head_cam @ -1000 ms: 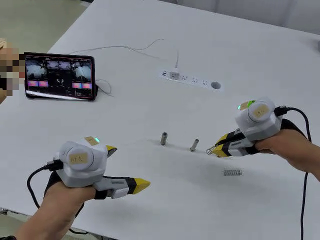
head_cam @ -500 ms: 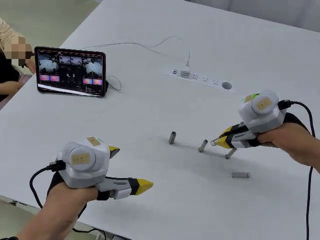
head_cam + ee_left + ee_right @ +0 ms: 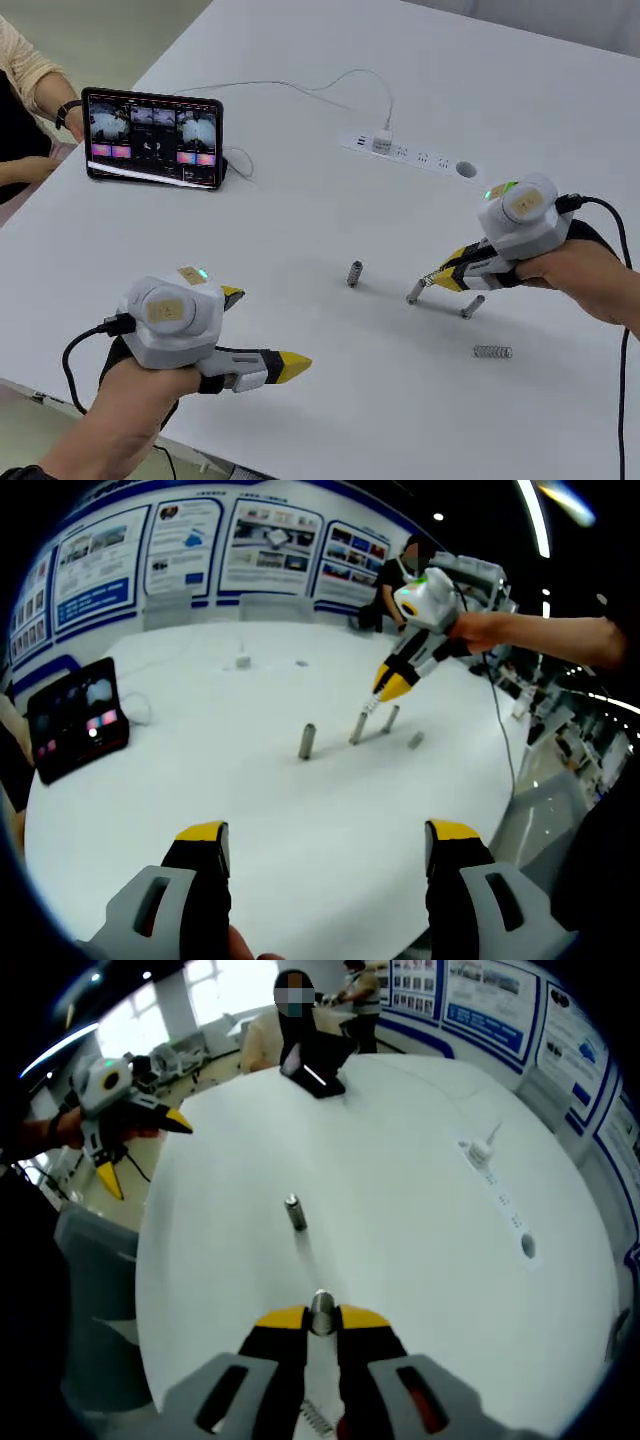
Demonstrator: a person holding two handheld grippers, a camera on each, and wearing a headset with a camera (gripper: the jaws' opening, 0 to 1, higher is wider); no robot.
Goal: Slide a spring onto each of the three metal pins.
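The black, yellow-tipped right claw [image 3: 321, 1320] has its jaws pinched on a thin coiled metal spring [image 3: 316, 1416]. A round grey end at the tips may be the spring's mouth or a pin top. Beyond, a short grey metal pin [image 3: 295, 1212] stands upright on the white counter [image 3: 420, 1260]. The left claw [image 3: 145, 1150] hangs at far left, jaws spread.

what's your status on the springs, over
Left tongs open, idle. Right tongs shut on a spring, at the middle pin. One loose spring on the table; nothing blocking the pin.
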